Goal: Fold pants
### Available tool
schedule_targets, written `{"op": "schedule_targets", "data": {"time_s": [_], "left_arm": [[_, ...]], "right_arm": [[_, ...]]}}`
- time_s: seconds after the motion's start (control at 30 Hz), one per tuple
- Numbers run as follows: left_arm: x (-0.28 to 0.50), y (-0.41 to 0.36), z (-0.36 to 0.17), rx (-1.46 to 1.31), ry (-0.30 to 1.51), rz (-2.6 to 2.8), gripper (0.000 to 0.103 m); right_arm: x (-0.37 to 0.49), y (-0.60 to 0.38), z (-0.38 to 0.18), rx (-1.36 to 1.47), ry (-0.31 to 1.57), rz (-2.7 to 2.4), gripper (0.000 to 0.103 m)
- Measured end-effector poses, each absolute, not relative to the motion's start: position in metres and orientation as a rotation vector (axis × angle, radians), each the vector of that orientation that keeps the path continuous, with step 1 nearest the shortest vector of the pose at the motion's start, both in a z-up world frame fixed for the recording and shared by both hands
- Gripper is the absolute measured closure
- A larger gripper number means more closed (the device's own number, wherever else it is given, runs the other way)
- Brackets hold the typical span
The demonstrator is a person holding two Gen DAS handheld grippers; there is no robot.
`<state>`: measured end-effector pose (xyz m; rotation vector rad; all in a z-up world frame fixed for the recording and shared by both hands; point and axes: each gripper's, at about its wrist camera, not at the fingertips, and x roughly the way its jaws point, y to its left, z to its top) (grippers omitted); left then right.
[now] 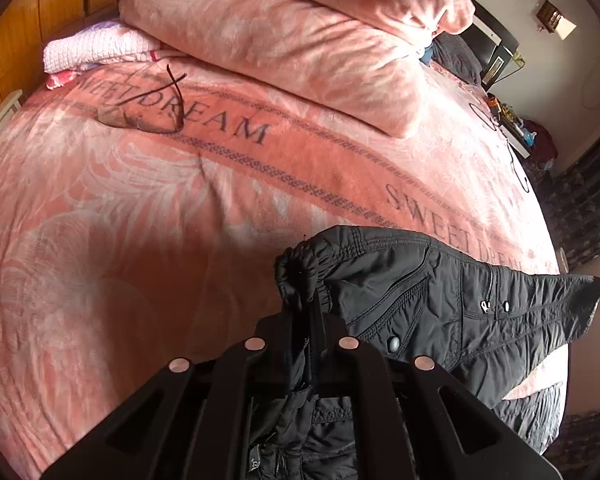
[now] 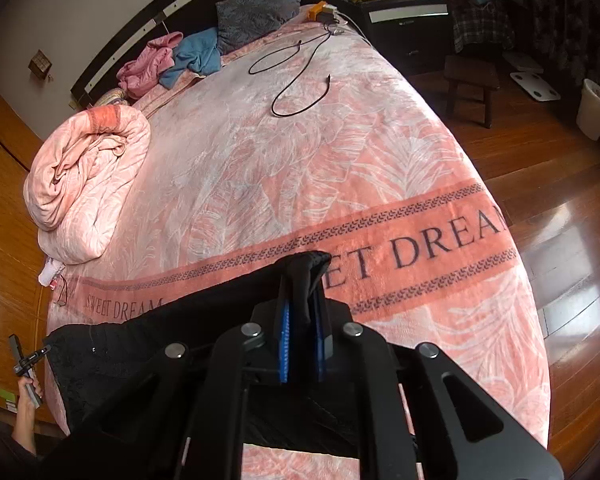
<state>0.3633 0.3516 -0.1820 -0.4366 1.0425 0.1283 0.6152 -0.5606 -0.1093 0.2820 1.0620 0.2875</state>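
Observation:
Black padded pants [image 1: 440, 300] are held stretched in the air over a bed with a pink "SWEET DREAM" blanket [image 1: 180, 200]. My left gripper [image 1: 304, 308] is shut on one bunched end of the elastic waistband. The pants run to the right, showing a zip pocket and snap buttons. My right gripper [image 2: 302, 280] is shut on the other end of the pants [image 2: 140, 348], with the fabric pinched between its blue-lined fingers [image 2: 285, 332]. The cloth hangs below both grippers above the blanket [image 2: 300, 160].
A folded pink duvet [image 1: 280, 40] and white knit cloth [image 1: 96, 48] lie at the far side. Glasses [image 1: 140, 112] rest on the blanket. A black cable [image 2: 300, 76], clothes [image 2: 172, 60] and a pillow [image 2: 256, 16] lie near the headboard. A stool [image 2: 472, 84] and bin [image 2: 594, 108] stand on the wooden floor.

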Motion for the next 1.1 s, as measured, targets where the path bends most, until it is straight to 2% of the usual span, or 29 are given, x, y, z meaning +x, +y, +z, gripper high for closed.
{"op": "schedule_targets", "data": {"time_s": [0.27,0.43,0.7,1.1], "left_arm": [[0.334,0.336,-0.132,-0.438,0.918,0.055,0.097],[0.303,0.333,-0.116,-0.470,0.872,0.034,0.097],[0.252,0.332,-0.112,-0.500,0.837,0.020,0.097],[0.213,0.331,-0.114,-0.525,0.825,0.029,0.097]], "right_arm": [[0.529,-0.588,-0.051,0.326,0.961,0.258,0.095],[0.475,-0.603,-0.039,0.337,0.925,0.237,0.095],[0.400,-0.621,-0.051,0.349,0.914,0.199,0.095],[0.334,-0.637,-0.063,0.382,0.879,0.165,0.095]]}}
